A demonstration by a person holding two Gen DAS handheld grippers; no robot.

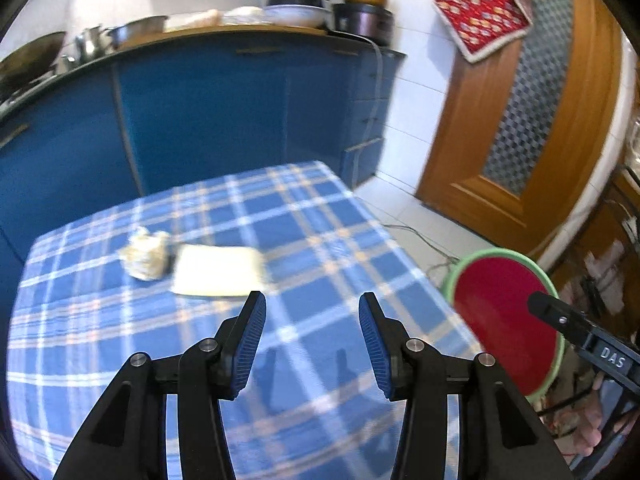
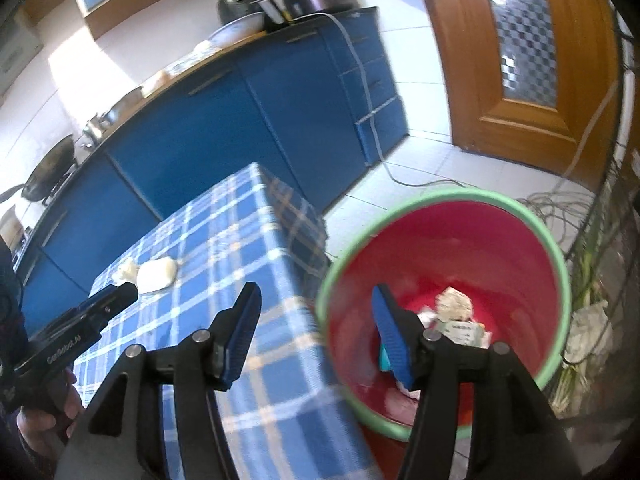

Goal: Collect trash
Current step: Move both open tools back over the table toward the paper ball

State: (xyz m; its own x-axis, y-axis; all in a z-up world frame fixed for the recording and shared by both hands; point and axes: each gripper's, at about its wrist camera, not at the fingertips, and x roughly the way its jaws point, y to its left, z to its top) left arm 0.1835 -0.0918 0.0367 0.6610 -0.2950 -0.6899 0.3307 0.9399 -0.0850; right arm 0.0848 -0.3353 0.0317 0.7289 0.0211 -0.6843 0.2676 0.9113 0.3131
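A crumpled paper ball (image 1: 145, 254) and a flat pale napkin (image 1: 218, 271) lie side by side on the blue checked tablecloth (image 1: 312, 240). My left gripper (image 1: 312, 312) hangs above the cloth in front of them, open and empty. A red bin with a green rim (image 2: 444, 300) stands on the floor beside the table; crumpled paper (image 2: 454, 304) and other scraps lie inside. My right gripper (image 2: 316, 300) is open over the table's edge and the bin's rim, with nothing between its fingers. The ball (image 2: 126, 270) and napkin (image 2: 157, 275) also show in the right wrist view.
Blue kitchen cabinets (image 1: 208, 112) with pots on the counter run behind the table. A wooden door (image 1: 520, 128) is at the right. Cables (image 2: 560, 208) lie on the tiled floor near the bin. A hand (image 2: 48, 412) holds the left gripper's handle.
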